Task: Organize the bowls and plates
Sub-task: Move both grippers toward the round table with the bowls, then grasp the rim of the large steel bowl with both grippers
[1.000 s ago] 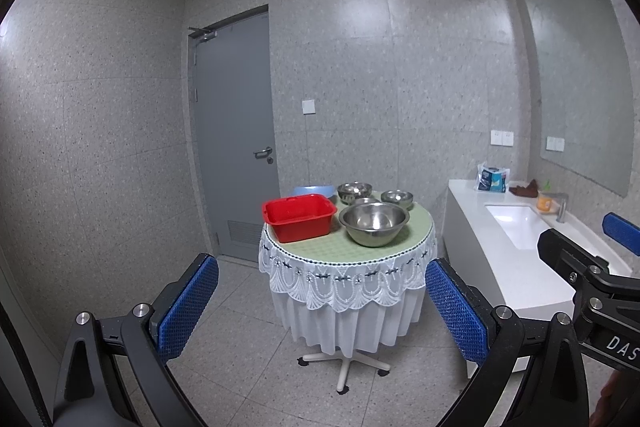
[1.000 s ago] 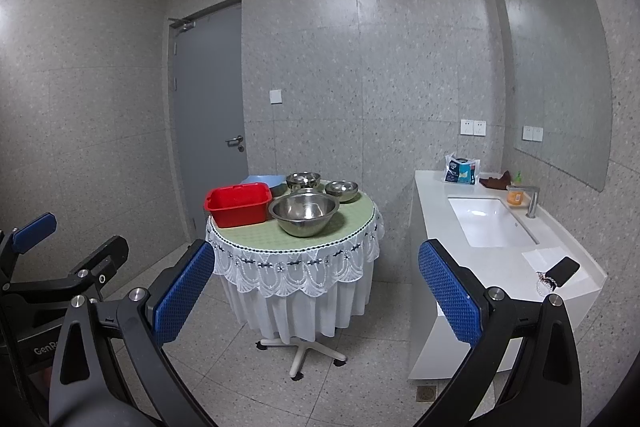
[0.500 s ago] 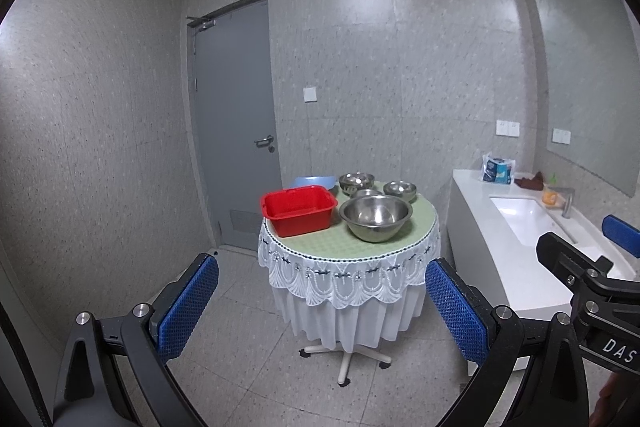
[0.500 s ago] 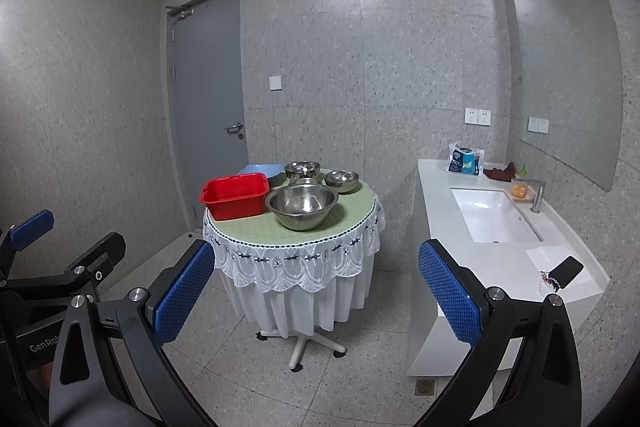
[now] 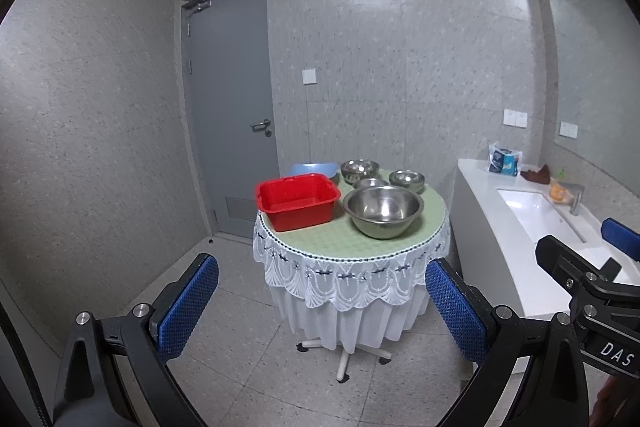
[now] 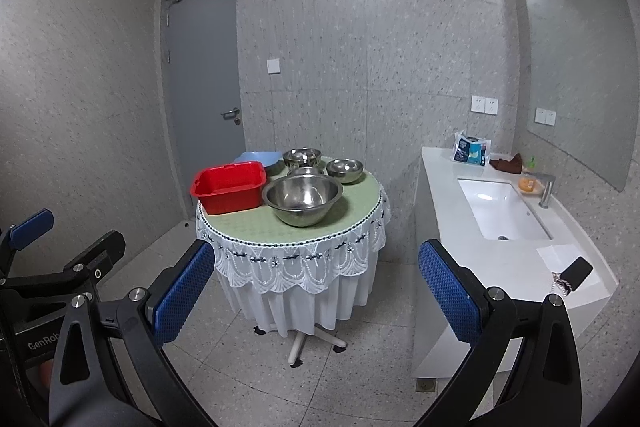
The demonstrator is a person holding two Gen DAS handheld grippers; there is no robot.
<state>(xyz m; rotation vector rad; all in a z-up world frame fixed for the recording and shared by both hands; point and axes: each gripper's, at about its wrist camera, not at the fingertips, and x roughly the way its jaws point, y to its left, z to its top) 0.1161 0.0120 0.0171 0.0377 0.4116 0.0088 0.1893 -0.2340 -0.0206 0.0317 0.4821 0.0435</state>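
Observation:
A round table (image 5: 320, 235) (image 6: 248, 223) with a green cloth holds a large steel bowl (image 5: 383, 211) (image 6: 303, 199), three smaller steel bowls behind it (image 5: 407, 180) (image 6: 344, 170), a red plastic tub (image 5: 297, 200) (image 6: 229, 187) and a blue dish (image 5: 313, 169) (image 6: 256, 157) at the back. My left gripper (image 5: 320, 311) is open and empty, well short of the table. My right gripper (image 6: 316, 291) is open and empty too, also short of the table.
A white counter (image 6: 516, 259) with a sink (image 6: 500, 211) runs along the right wall; a phone with keys (image 6: 572, 275) lies near its front end. A grey door (image 5: 232, 107) is behind the table. The table stands on a wheeled base (image 6: 300, 343).
Both grippers have moved closer to the table, which now looks larger. Both stay open and empty.

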